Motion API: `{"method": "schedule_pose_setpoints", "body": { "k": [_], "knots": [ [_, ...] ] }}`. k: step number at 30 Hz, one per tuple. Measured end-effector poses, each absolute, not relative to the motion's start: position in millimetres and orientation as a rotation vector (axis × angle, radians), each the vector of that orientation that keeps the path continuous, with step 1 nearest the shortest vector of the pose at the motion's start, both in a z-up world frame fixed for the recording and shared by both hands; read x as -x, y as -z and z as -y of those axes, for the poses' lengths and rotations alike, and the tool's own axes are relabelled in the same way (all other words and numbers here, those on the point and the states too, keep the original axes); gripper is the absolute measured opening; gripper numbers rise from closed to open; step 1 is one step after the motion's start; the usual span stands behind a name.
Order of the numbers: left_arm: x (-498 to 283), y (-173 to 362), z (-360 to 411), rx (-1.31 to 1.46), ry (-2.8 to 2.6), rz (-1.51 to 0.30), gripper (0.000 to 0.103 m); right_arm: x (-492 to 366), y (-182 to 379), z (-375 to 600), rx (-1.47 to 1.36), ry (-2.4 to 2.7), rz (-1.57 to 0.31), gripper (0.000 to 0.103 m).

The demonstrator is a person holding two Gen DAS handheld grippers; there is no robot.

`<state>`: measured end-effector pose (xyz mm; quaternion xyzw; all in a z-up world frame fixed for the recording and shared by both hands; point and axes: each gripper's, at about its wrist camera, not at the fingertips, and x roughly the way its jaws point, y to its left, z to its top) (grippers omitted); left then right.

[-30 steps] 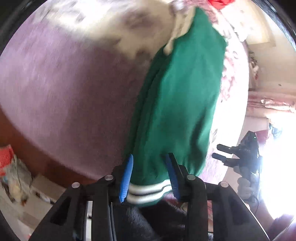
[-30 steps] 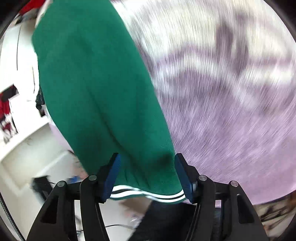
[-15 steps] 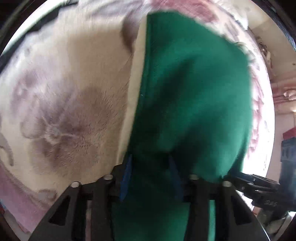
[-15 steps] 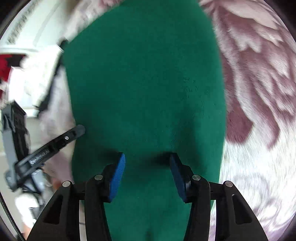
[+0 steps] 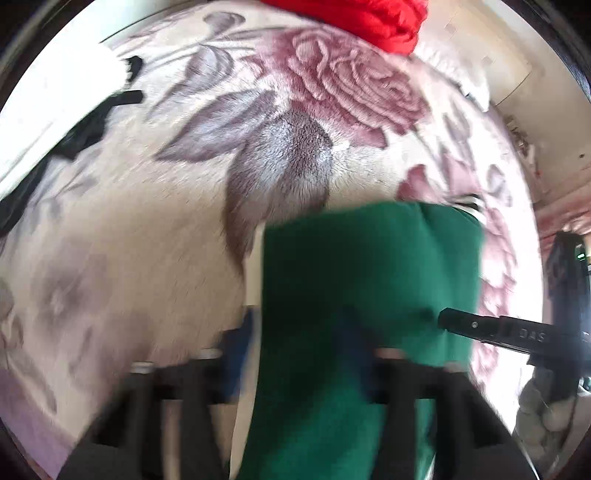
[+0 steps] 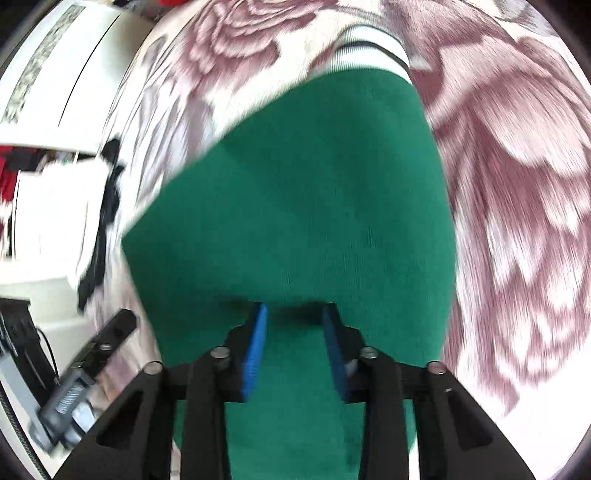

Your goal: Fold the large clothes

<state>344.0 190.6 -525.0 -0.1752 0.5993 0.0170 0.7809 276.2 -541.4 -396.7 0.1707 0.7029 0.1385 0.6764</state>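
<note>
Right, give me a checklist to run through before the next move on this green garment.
1. Green knit garment lies on the floral plush blanket: ok.
2. Right gripper has cloth between its closing jaws: ok.
3. Left gripper has cloth between its closing jaws: cannot tell, blurred.
4. White striped cuff lies flat at the far end: cannot tell.
5. Red cloth is apart from the garment: ok.
6. Black cloth at the blanket's edge is apart from the garment: ok.
</note>
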Motion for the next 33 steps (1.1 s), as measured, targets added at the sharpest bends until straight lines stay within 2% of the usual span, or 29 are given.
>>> {"method": "schedule_pose_setpoints", "body": {
  "k": [3,5,9,12,14,15,17,19,24,27,31,32,33],
  "knots": [
    [-384.8,566.7,-177.9,0.345,-0.065,-1.377,0.032,-311.5,430.1,526.7,-0.303,-0.275,-1.620,0.025],
    [-387.9,582.1,-176.5,0.317,-0.054,-1.402,0.033,-320.8,457.8,509.8,-0.247,-0.247,-1.673,0.016],
    [-382.8,564.2,-180.0,0.291,-0.016,-1.391,0.032,-328.2,454.6,510.8,-0.234,-0.276,-1.694,0.015],
    [-354.7,530.5,-186.8,0.361,0.048,-1.367,0.034,-307.0,426.6,536.2,-0.292,-0.314,-1.710,0.021],
    [-317.4,498.5,-194.0,0.415,0.094,-1.338,0.034,-263.8,402.9,570.9,-0.388,-0.374,-1.726,0.023],
    [-304.1,489.4,-194.9,0.436,0.107,-1.338,0.041,-242.1,391.3,583.5,-0.430,-0.389,-1.732,0.027],
    [-267.0,473.1,-198.1,0.480,0.128,-1.329,0.043,-184.8,372.2,607.2,-0.474,-0.406,-1.737,0.049],
    [-215.9,462.8,-200.8,0.503,0.137,-1.364,0.044,-122.2,358.4,632.1,-0.503,-0.379,-1.757,0.056],
    [-95.6,470.7,-200.7,0.573,0.089,-1.506,0.044,22.0,367.9,670.9,-0.574,-0.270,-1.880,0.056],
    [-25.6,489.8,-190.0,0.615,0.064,-1.606,0.044,98.1,400.6,681.6,-0.665,-0.228,-1.955,0.056],
    [37.8,523.6,-156.8,0.596,0.065,-1.715,0.044,148.0,443.5,663.0,-0.635,-0.223,-2.001,0.056],
    [47.4,529.0,-147.1,0.565,0.064,-1.709,0.044,155.1,448.9,659.2,-0.623,-0.231,-1.988,0.055],
    [52.5,531.0,-142.0,0.543,0.057,-1.702,0.044,159.0,449.9,657.8,-0.623,-0.228,-1.959,0.049]
  ]
}}
